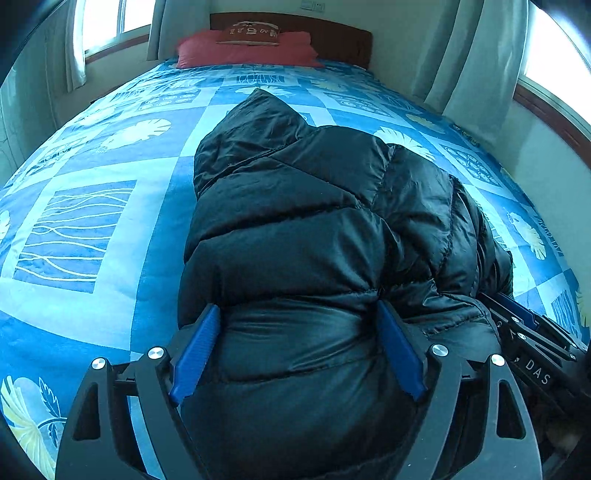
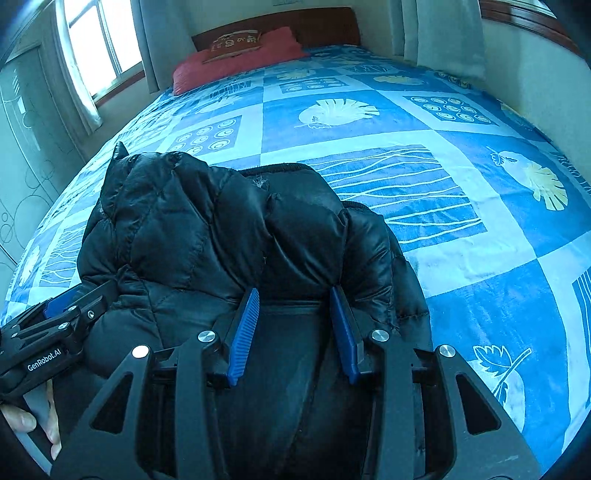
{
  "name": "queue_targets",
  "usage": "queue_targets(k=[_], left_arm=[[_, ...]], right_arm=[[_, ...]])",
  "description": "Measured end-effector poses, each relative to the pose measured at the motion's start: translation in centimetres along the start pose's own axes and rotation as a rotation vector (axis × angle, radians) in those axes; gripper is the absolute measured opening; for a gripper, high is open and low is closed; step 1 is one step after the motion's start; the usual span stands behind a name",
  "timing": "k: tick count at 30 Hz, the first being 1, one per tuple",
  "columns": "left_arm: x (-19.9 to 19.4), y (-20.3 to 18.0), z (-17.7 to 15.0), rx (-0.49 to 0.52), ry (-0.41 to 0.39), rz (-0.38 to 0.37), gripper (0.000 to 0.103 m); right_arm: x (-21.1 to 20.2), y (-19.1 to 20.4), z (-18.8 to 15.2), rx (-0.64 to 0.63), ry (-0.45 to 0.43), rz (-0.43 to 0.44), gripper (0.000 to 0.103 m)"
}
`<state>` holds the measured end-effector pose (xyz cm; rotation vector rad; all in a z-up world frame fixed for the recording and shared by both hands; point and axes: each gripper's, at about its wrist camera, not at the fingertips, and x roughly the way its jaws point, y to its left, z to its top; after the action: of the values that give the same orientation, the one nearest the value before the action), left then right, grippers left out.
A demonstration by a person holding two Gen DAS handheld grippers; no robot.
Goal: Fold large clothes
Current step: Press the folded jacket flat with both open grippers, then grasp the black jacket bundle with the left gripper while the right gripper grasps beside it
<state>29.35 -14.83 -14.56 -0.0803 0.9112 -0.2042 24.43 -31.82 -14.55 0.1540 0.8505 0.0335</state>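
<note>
A black hooded puffer jacket lies bunched on the blue patterned bedspread, hood pointing toward the headboard. It also fills the lower left of the right wrist view. My left gripper has its blue fingers spread wide, with the jacket's near edge bulging between them. My right gripper has its fingers partly apart, with a fold of the jacket between them. Each gripper shows at the edge of the other's view: the right one and the left one.
Red pillows and a small brown cushion lie by the wooden headboard. Curtained windows stand on the left and right. Open bedspread lies to the right of the jacket. A hand holds the left gripper.
</note>
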Motion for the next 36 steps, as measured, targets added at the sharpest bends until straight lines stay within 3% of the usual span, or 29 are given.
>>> queue_targets(k=[16, 23, 29, 36], left_arm=[[0.5, -0.3, -0.5, -0.003, -0.024, 0.023, 0.083], [-1.5, 0.4, 0.3, -0.024, -0.007, -0.018, 0.083], [-4.0, 1.9, -0.1, -0.116, -0.001, -0.044, 0.083], [-6.9, 4.4, -2.0, -0.288, -0.052, 0.002, 0.082]], right_arm=[[0.1, 0.5, -0.2, -0.014, -0.028, -0.037, 0.039], [-1.9, 0.7, 0.2, -0.017, -0.041, -0.025, 0.043], [-4.6, 0.6, -0.1, 0.008, -0.067, -0.028, 0.051], [-6.9, -0.6, -1.1, 0.049, -0.088, -0.043, 0.058]])
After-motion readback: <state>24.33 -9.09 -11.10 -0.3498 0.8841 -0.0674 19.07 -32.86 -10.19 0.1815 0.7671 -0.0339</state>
